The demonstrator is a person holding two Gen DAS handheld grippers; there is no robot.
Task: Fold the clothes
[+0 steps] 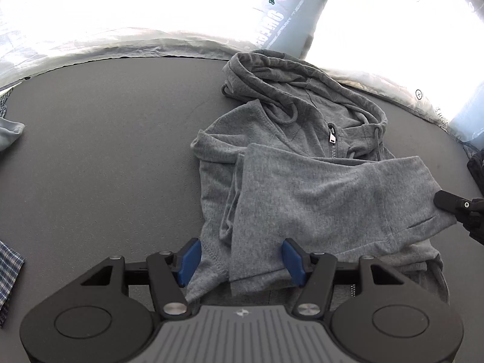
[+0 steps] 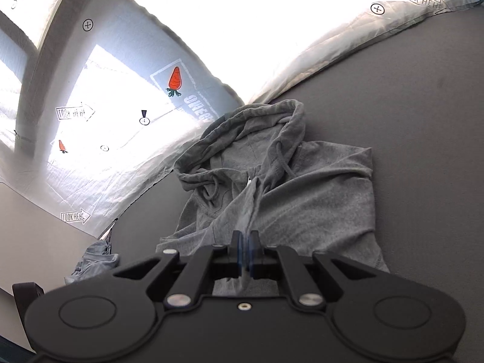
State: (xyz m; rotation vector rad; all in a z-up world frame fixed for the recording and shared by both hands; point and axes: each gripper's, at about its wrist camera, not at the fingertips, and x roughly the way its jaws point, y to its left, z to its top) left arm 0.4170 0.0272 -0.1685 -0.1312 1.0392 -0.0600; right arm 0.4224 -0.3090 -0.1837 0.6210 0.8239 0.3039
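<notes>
— Hoodie [image 1: 302, 187] lying right of centre on grey mat [image 1: 106, 151], hood [image 1: 272, 72] toward the printed sheet [image 1: 121, 15], zip pull [image 1: 332, 136] showing, lower part folded up over the chest.

— Left gripper [image 1: 242, 261]?

— Spread, blue pads [image 1: 189, 261] standing either side of the near hem, not pressing. Nothing pinched.

— Right gripper [image 2: 245, 252]?

— Pressed together on a thin ridge of grey cloth, seen from its own camera; from the other view, black tip biting the folded edge by the pocket slit [image 1: 422, 224].

— Handling?

— Soft, light knit by the look of it. Likely to sag and crease wherever unsupported, not slippery, nothing fragile except maybe snagging on the zip. Drawstrings [image 2: 279, 157] loose, likely to trail.

— Where to take hold?

— Best at hems and seams, where doubled cloth gives the pads something firm. Corner of the bottom band for the spread tool, matching the far corner already pinched. Worth avoiding the zip teeth and cords.

— Other clothes nearby?

— Plaid piece [image 1: 9, 272] and pale blue one [image 1: 10, 131] at the left edge, well apart.
</notes>
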